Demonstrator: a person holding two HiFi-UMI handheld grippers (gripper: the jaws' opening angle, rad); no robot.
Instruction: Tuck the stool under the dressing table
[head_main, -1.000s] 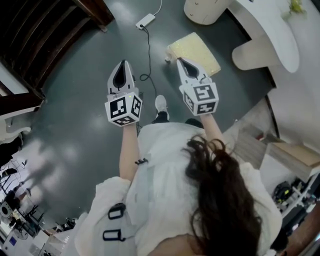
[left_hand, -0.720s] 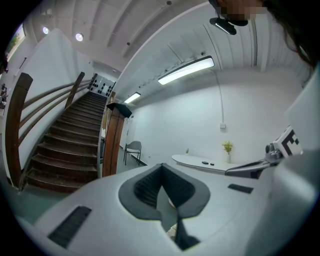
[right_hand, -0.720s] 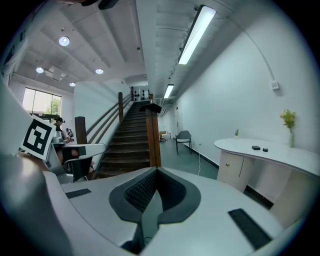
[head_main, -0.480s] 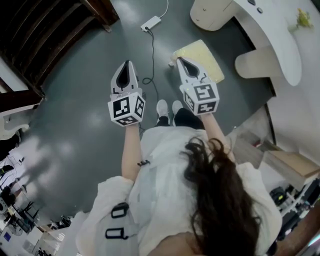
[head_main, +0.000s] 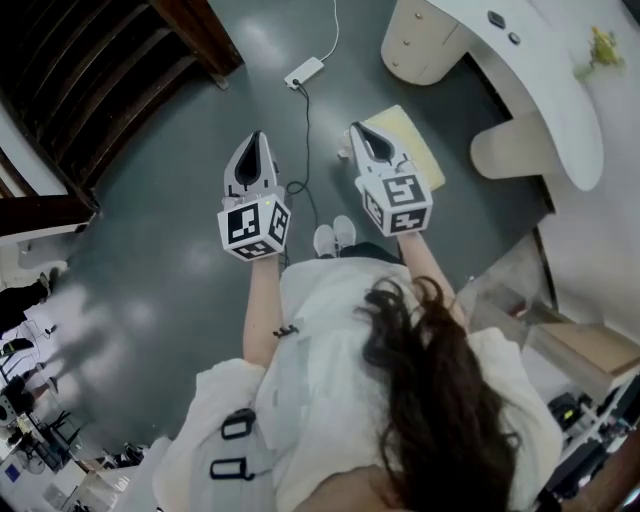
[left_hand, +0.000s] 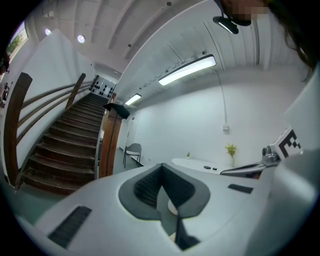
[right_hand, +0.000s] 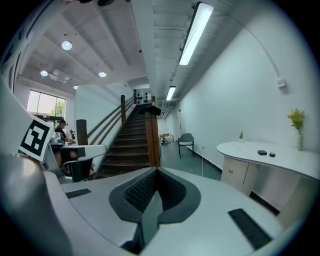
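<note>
Stool (head_main: 414, 142) seemingly just beneath right gripper (head_main: 359, 131)

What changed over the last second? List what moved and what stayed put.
The person stepped toward the dressing table. In the head view the stool, the table and the charger on the floor all slid closer, and more of the table shows. Both shoes now stand side by side, where earlier only one showed. Nothing was taken hold of or let go. The left tool and right tool stay shut, empty and held out in front.
</note>
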